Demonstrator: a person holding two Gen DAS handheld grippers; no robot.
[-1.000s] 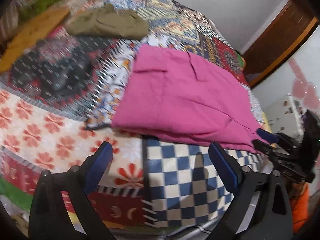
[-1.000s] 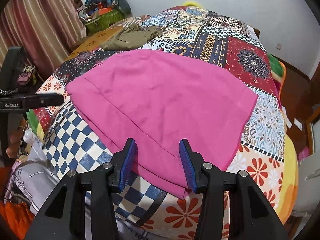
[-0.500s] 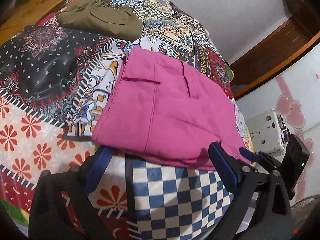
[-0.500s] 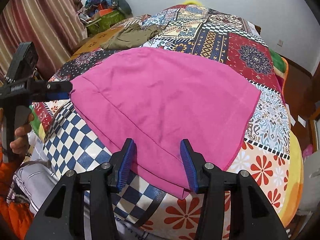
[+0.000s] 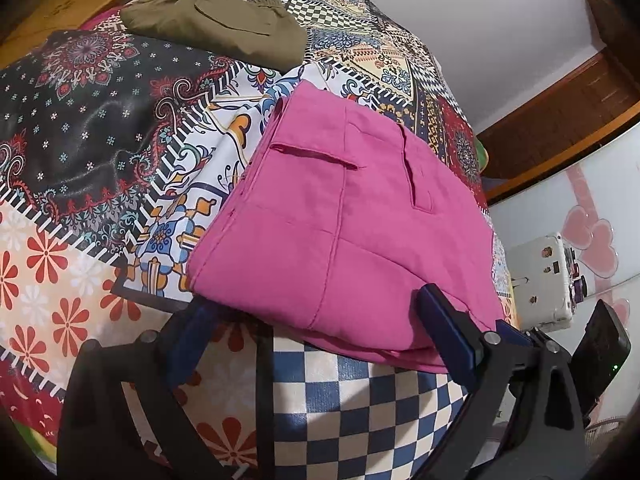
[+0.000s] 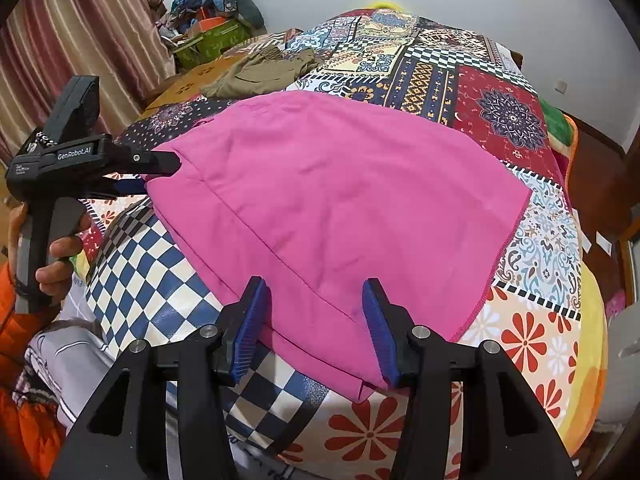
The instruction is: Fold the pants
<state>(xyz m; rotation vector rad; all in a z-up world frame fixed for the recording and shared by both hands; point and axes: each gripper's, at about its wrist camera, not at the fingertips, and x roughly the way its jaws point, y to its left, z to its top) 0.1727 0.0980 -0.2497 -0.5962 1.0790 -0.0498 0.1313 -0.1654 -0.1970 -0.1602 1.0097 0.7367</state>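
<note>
1. Patchwork bedspread point(image 6: 496, 112): covers a bed in checks, florals and mandala panels; it carries every item listed below.
2. Pink pants point(image 6: 340, 208): folded flat on the near part of the bedspread, the near edge lying over the blue-and-white checked patch. In the left wrist view the pants point(image 5: 360, 220) show a pocket flap and seams on the upper layer.
3. Left gripper point(image 5: 320, 340): jaws spread wide at the near left corner of the pants. One blue finger sits under or against the corner edge, the other rests on top of the fabric; nothing is pinched. In the right wrist view this gripper point(image 6: 160, 174) reaches the corner from the side, held in a bare hand point(image 6: 52, 256).
4. Right gripper point(image 6: 316, 324): jaws parted, straddling the near folded edge of the pants close to the right corner, with fabric lying between the fingers and not clamped.
5. Olive garment point(image 5: 216, 28): crumpled at the far end of the bedspread, well apart from the pants.
6. Striped curtain point(image 6: 80, 40): hangs at the far left of the room.
7. White appliance point(image 5: 544, 280): stands beside the bed, past the right gripper's body.
</note>
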